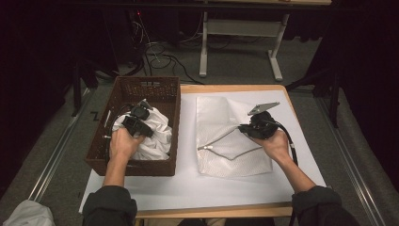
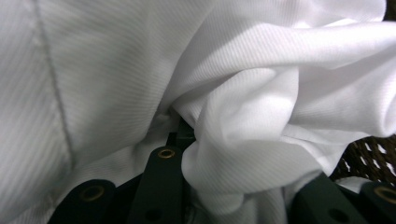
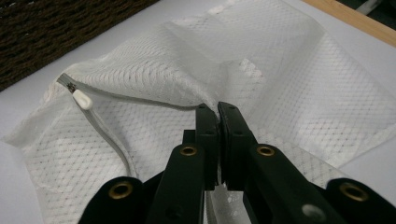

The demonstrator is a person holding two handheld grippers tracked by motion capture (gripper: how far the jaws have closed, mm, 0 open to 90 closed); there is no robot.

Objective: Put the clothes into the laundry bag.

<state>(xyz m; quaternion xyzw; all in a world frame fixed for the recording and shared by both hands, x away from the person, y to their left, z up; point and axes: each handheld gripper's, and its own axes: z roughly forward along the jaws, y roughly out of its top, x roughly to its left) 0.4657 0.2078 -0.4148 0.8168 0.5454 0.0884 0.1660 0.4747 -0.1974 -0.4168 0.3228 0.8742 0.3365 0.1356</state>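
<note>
Both hands come in from the bottom edge. Left gripper (image 1: 136, 123) is down in the brown basket (image 1: 162, 89), jaws clamped on a bunched fold of white cloth (image 2: 243, 121). Right gripper (image 3: 217, 112) is squeezed shut on the edge of the mesh laundry bag (image 3: 289, 79), which lies on the white table (image 1: 207, 188), its zipper (image 3: 100, 123) partly open.

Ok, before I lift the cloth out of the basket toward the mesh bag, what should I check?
1. Left claw gripping white cloth: ok, cloth bunched between its jaws.
2. Right claw shut on mesh bag edge: ok.
3. Bag mouth open: ok, zipper undone, opening only slightly gaping.
4. Cloth free of basket: cannot tell.
5. Bag lying flat on table: ok.
</note>
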